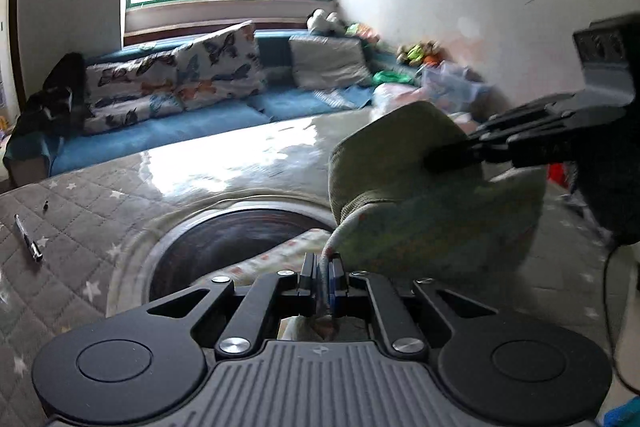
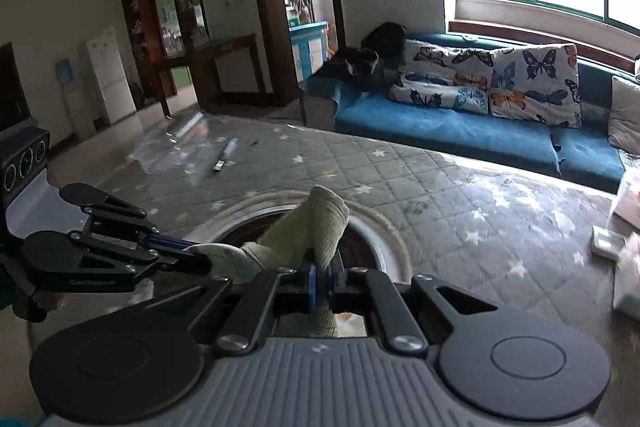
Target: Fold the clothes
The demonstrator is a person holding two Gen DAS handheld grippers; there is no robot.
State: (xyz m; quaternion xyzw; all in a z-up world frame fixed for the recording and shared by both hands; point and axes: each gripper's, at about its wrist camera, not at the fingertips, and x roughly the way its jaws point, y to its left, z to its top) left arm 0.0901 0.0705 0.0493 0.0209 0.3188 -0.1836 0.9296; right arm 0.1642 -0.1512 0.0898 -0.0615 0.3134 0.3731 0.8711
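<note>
I work over a quilted table [image 2: 460,187] with a round basin [image 1: 224,247] sunk in it, and that basin is my landmark. Above the basin hangs the garment [image 1: 420,195], a small pale-green thing with a ribbed cuff and a printed white part, held off the surface between both tools. My left gripper [image 1: 324,279] is pinching the white printed edge over the basin's near rim; my right gripper [image 2: 320,283] is pinching the ribbed green cuff, also over the near rim. It reads as light, soft and limp, so it will sag wherever I let go; the rib looks grippy, not slick. I judge seams and cuffs the best holds. A pen [image 1: 28,237] lies left of the basin.
</note>
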